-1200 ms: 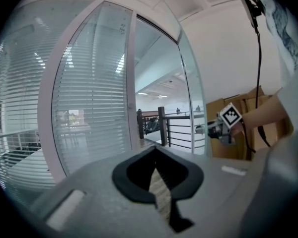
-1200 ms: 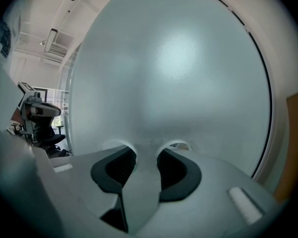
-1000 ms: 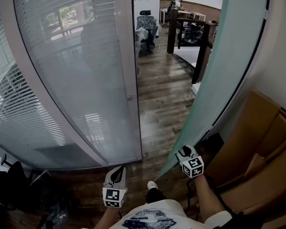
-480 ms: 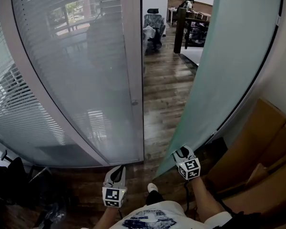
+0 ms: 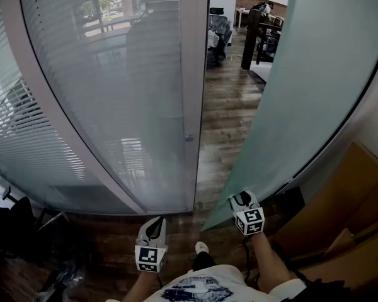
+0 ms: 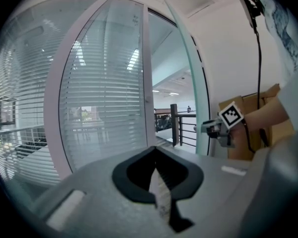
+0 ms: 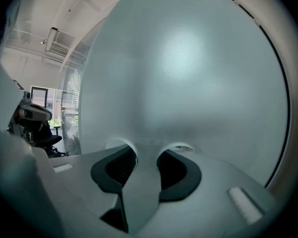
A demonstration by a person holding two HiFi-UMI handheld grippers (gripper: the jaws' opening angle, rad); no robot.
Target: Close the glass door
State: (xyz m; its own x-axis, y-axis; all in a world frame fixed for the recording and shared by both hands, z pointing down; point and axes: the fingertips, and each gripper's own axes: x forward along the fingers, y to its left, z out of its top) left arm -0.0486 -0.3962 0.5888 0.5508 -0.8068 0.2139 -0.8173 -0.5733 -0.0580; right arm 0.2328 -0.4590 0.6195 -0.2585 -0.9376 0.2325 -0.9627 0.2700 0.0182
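Note:
The frosted glass door [image 5: 315, 87] stands ajar, its free edge running down to my right gripper [image 5: 239, 198]. That gripper is shut on the door's edge; in the right gripper view the pale glass [image 7: 188, 83] fills the picture and its edge sits between the jaws of the right gripper [image 7: 144, 167]. The white door frame post [image 5: 192, 74] stands across a narrow gap of wooden floor [image 5: 227, 106]. My left gripper [image 5: 155, 225] hangs low in front of the frame, shut and empty [image 6: 156, 182]. The left gripper view also shows the right gripper [image 6: 216, 129] at the door edge.
A curved glass wall with blinds [image 5: 88, 106] runs left of the frame. Cardboard boxes [image 5: 340, 225] lean at the right behind the door. Through the gap are an office chair [image 5: 217, 30] and a dark railing [image 5: 255, 36]. Black objects [image 5: 19, 231] lie at the lower left.
The door has swung toward the frame with my right gripper on its edge, and the gap of floor has narrowed. The left gripper has drifted along with me.

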